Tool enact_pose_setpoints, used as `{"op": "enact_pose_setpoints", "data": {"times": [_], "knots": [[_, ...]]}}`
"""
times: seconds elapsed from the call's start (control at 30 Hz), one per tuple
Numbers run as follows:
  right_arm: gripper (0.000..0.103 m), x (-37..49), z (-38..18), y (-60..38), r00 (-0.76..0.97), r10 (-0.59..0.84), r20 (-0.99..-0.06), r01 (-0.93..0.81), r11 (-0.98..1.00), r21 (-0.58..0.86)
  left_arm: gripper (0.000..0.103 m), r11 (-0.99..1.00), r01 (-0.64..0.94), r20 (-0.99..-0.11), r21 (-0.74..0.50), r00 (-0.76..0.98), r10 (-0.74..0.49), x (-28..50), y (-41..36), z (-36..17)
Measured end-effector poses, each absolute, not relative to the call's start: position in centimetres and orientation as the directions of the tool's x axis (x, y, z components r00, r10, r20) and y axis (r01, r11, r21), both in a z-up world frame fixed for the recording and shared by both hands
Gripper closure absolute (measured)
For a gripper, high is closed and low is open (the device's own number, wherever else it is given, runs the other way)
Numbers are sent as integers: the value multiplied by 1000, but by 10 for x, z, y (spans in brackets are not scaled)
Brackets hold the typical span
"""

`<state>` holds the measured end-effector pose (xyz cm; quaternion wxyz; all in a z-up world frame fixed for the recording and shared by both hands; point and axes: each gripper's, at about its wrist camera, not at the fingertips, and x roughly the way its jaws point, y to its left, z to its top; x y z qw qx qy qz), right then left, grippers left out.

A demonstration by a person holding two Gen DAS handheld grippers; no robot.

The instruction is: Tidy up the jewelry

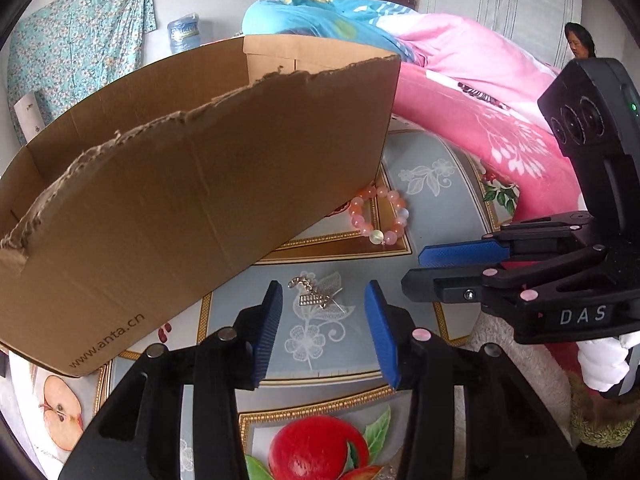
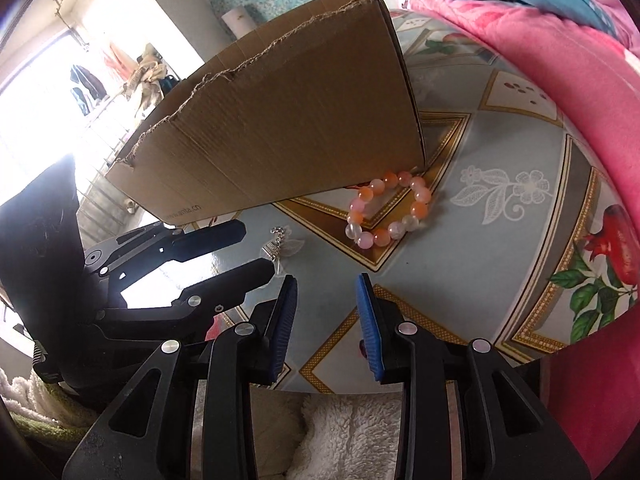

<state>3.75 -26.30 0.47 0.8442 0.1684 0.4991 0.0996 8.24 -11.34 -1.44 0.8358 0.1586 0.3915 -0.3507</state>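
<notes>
The left wrist view looks right into the open cardboard box (image 1: 192,184), so its bare brown inside and far wall show; the right wrist view shows only its outer wall and torn, ragged top edge. The left view also shows a red apple picture (image 1: 316,446) on the shiny printed tablecloth (image 1: 436,216) and a big water bottle (image 1: 183,32) by the far wall. The right view shows a bright window (image 2: 60,92) with clothes hanging. The bead bracelet (image 1: 379,216), a ring of smooth round pink and orange beads, lies on the cloth touching the box's right corner. The small silver earring (image 1: 314,296), with a thin chain, lies nearer, just beyond the left gripper (image 1: 323,330). Both the left gripper and the right gripper (image 2: 326,322) have ribbed blue pads, partly open, holding nothing. A soft pink blanket (image 2: 552,60) is heaped on the right.
</notes>
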Motion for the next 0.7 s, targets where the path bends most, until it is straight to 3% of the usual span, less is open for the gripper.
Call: {"op": "enact_pose_setpoints", "data": {"times": [0.17, 0.3, 0.47, 0.7], "knots": [[72, 42, 2, -269, 482, 352, -802, 5, 915, 404, 84, 701, 713, -795, 14, 434, -425, 90, -120, -25], [72, 42, 3, -271, 481, 350, -804, -1, 917, 399, 87, 688, 726, -794, 21, 430, -430, 89, -117, -25], [72, 41, 3, -273, 482, 351, -803, -2, 917, 400, 103, 695, 719, -794, 7, 426, -433, 89, -112, -25], [72, 42, 1, -267, 481, 344, -806, -7, 921, 389, 103, 716, 699, -797, -8, 427, -426, 84, -97, -27]]}}
